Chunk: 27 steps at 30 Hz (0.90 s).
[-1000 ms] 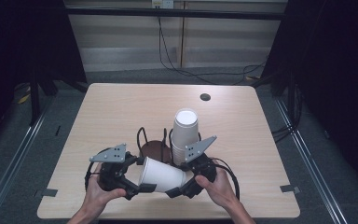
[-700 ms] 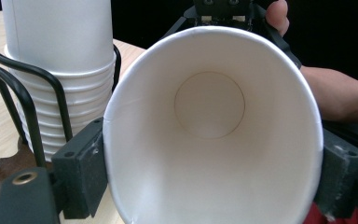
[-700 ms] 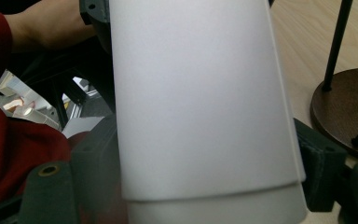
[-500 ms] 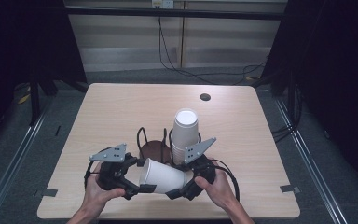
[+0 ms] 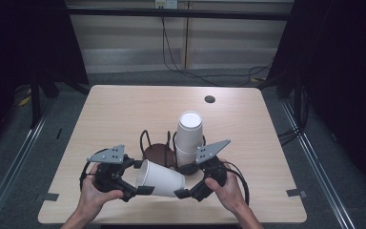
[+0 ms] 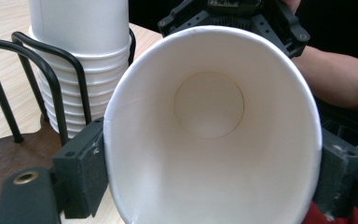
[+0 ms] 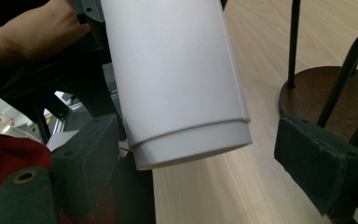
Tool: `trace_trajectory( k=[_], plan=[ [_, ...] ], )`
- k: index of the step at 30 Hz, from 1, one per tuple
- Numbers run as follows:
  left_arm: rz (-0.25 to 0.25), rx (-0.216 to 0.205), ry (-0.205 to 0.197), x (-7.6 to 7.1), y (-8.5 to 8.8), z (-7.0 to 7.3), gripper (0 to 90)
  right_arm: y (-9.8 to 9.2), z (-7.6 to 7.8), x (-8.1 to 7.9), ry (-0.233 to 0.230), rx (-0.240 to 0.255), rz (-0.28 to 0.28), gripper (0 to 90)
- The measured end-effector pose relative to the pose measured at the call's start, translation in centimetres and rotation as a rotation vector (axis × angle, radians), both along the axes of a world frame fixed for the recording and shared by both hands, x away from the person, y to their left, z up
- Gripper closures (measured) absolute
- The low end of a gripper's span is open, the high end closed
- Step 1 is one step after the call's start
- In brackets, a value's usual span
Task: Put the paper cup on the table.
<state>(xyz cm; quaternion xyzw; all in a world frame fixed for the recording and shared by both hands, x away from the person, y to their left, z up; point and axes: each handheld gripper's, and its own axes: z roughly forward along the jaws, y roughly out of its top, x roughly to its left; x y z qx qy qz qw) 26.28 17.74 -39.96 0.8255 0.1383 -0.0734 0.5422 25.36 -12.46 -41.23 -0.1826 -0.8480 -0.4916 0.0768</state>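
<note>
Worktop point(image 5: 124, 114) of pale wood carries a dark round-based black wire cup rack point(image 5: 158, 149), with a tall stack of white paper cups point(image 5: 189, 138) standing in it. Just in front, lifted off the surface, a single white paper cup point(image 5: 158, 178) lies sideways between both tools. The left tool point(image 5: 134, 188) clamps its rim end, pads point(image 6: 81, 170) pressed on either side of the mouth. The right tool point(image 5: 186, 191) stands wide around the cup's base, its pads point(image 7: 321, 163) apart from it. Thin paper like this looks light and easily crushed; the stiffer rolled rim or the base ring seem the safest holds.
</note>
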Motion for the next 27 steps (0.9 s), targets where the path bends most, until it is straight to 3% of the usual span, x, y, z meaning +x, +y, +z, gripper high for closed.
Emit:
trace_trajectory(
  k=[6,12,19,27],
  plan=[
    [0.013,0.016,-0.001,0.1,0.7,0.4,15.2,-0.5,0.1,-0.1,-0.003,0.008,-0.02,14.1],
    [0.063,0.065,0.008,0.3,1.7,0.4,15.2,-1.3,0.0,-0.3,0.001,0.013,-0.047,14.1],
    [0.07,0.11,0.004,0.6,2.5,0.8,15.1,-2.4,-0.3,-0.5,-0.002,0.01,-0.084,14.1],
    [0.135,0.184,0.01,1.0,3.7,0.7,14.9,-2.9,-0.4,-0.5,-0.009,0.008,-0.121,14.2]
  ],
)
